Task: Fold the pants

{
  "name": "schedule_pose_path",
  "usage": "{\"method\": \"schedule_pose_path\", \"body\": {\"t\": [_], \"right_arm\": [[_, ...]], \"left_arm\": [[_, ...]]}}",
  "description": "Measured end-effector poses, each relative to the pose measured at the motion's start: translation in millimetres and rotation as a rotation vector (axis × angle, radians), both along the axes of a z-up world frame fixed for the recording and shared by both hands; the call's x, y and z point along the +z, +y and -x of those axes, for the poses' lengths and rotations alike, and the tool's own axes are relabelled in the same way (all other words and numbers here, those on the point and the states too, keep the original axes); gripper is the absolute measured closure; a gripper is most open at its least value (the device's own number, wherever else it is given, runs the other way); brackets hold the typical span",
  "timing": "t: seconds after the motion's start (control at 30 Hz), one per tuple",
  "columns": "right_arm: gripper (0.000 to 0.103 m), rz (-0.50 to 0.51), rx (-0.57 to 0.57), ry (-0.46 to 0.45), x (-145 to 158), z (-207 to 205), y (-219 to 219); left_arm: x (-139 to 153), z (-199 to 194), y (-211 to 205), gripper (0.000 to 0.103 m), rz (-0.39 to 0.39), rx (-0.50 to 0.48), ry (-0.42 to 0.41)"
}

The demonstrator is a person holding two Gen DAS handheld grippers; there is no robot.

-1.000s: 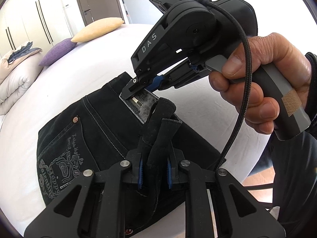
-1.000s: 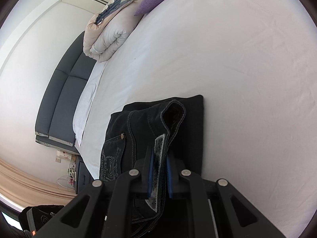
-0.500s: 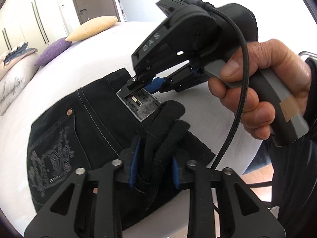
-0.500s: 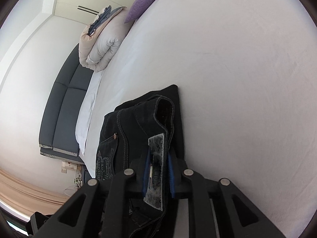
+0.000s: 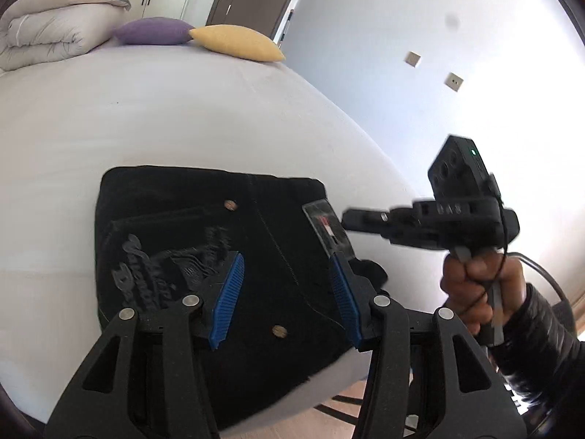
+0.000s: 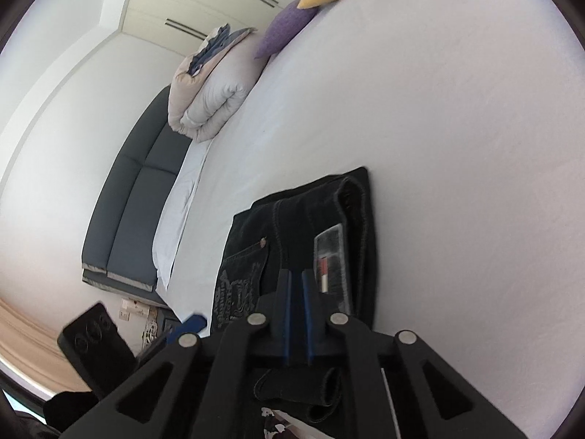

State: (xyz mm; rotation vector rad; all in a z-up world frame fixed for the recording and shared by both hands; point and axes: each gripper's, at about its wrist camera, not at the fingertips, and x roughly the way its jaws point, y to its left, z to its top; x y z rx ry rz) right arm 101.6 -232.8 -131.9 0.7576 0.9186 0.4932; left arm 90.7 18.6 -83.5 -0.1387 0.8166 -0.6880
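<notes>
The black jeans [image 5: 219, 241] lie folded into a compact rectangle on the white bed [image 5: 182, 117], back pocket embroidery and grey waistband label up. They also show in the right wrist view [image 6: 292, 241]. My left gripper [image 5: 289, 292] is open and empty just above the near part of the fold. My right gripper [image 6: 297, 292] is shut with nothing between its pads, above the jeans' waistband edge. It also appears in the left wrist view [image 5: 347, 217], at the label's right.
A yellow pillow [image 5: 237, 42], a purple pillow [image 5: 153, 31] and a rolled duvet [image 5: 47, 33] lie at the bed's far end. A dark sofa [image 6: 135, 197] stands beyond the bed. The bed's edge and wooden floor [image 5: 369, 395] are close to the jeans.
Both grippers have let go of the jeans. The left one opened wide and rose; the right one pulled back and closed empty. The jeans now lie flat.
</notes>
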Motion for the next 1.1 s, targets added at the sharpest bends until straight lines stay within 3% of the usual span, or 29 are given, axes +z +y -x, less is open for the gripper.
{"method": "schedule_pose_path", "body": {"t": [0.07, 0.1, 0.17, 0.23, 0.33, 0.43, 0.8, 1.1], "right_arm": [[0.095, 0.026, 0.023, 0.037, -11, 0, 14], [0.096, 0.037, 0.023, 0.065, -20, 1, 17], [0.103, 0.036, 0.002, 0.108, -39, 5, 16], [0.103, -0.014, -0.012, 0.095, -51, 10, 9], [0.103, -0.027, -0.015, 0.081, -57, 12, 7], [0.103, -0.024, -0.022, 0.077, -58, 10, 9], [0.103, -0.035, -0.054, 0.058, -57, 17, 7], [0.103, 0.004, -0.068, 0.019, -51, 49, -2]], "left_arm": [[-7, -29, 15, 0.06, -0.016, 0.02, 0.022], [-13, -44, 20, 0.069, -0.035, 0.03, 0.043], [-24, -73, 24, 0.074, -0.075, 0.056, 0.081], [-40, -96, 27, 0.085, -0.171, 0.095, 0.114], [-58, -107, 25, 0.087, -0.246, 0.095, 0.13], [-65, -97, 23, 0.087, -0.316, 0.087, 0.094], [-79, -73, 49, 0.087, -0.344, 0.103, 0.053], [-78, -73, 60, 0.087, -0.338, 0.115, 0.037]]}}
